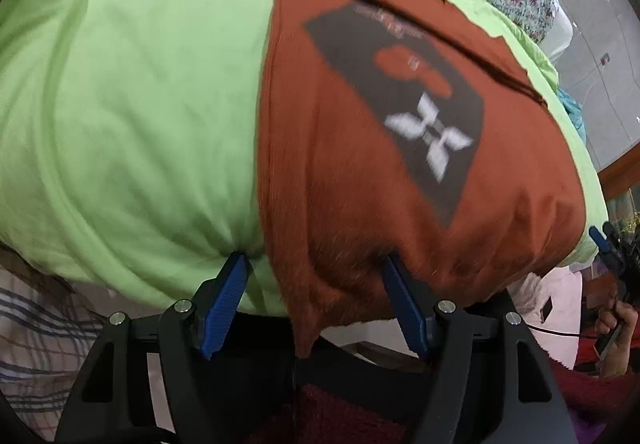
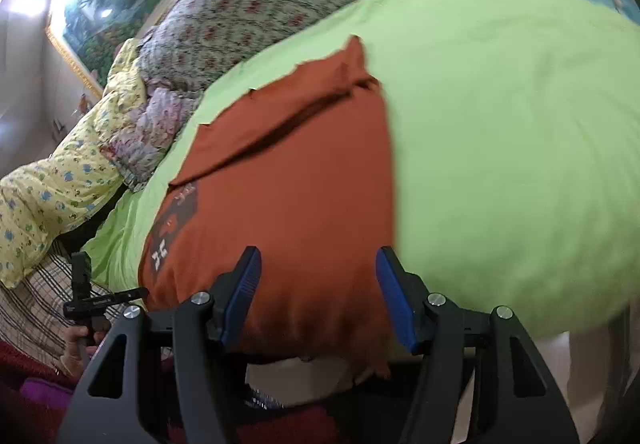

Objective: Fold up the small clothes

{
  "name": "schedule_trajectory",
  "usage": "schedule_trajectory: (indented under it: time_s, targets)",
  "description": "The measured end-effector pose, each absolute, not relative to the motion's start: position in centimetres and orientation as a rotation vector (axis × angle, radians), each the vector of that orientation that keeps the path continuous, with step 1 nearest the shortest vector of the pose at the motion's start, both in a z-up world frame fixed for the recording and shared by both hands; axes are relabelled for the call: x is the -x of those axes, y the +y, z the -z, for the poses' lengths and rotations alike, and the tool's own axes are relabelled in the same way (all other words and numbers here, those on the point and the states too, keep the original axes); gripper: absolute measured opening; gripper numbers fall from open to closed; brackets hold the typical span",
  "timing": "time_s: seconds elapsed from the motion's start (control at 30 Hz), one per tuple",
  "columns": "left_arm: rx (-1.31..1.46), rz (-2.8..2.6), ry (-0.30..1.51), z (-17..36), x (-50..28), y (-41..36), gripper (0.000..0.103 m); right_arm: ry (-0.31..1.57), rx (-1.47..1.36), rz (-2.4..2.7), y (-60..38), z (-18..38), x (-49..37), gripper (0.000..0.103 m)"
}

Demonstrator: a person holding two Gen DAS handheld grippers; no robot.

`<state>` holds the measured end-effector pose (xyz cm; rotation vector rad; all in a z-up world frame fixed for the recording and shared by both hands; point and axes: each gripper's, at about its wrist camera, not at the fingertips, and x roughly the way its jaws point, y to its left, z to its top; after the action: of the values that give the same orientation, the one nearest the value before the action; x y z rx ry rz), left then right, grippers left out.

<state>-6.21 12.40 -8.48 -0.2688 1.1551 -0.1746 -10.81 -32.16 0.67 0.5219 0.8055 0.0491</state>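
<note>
Nearest, two hand-held grippers hover at the near edge of a bed. The left gripper point(image 1: 316, 280) has its jaws apart, straddling the near left corner of a rust-orange T-shirt point(image 1: 360, 171) without pinching it. The right gripper point(image 2: 318, 284) also has its jaws spread, over the shirt's near hem, nothing held. Both sit about equally close to that hem. The shirt, partly folded, lies on a lime-green sheet point(image 1: 140, 103), its long axis running away from the grippers. Beyond lies a floral quilt point(image 2: 260, 3).
</note>
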Motion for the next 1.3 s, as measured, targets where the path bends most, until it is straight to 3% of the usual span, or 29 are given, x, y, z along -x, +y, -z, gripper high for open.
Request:
schedule_trajectory:
  time_s: [0.3,0.47,0.5,0.57,0.63,0.7,0.93,1.3]
  targets:
    - [0.336,0.194,1.159,9.5,6.7,13.1,0.068,0.95,-0.485,-0.086,-31.4,4.0,12.5,0.061]
    - [0.304,0.177,1.154,9.1,6.7,12.7,0.064,0.932,-0.492,-0.116,-30.1,5.2,11.1,0.058]
    - [0.284,0.171,1.149,9.0,6.8,12.5,0.059,0.929,-0.489,-0.125,-29.8,5.4,10.6,0.056]
    - [0.241,0.17,1.141,8.8,6.9,12.0,0.046,0.946,-0.466,-0.131,-29.2,5.8,10.0,0.03]
    - [0.2,0.189,1.132,8.6,7.3,12.0,0.016,0.978,-0.44,-0.128,-29.0,6.1,9.9,0.013]
    - [0.19,0.227,1.124,8.2,8.1,12.2,0.006,0.979,-0.445,-0.161,-29.2,6.0,10.3,0.012]
    - [0.212,0.357,1.011,4.9,9.6,11.9,0.003,0.92,-0.475,-0.33,-29.3,3.3,11.6,0.011]
    - [0.365,0.395,0.778,-3.2,6.9,14.9,0.003,0.586,-0.693,-0.504,-31.3,-3.0,10.2,0.01]
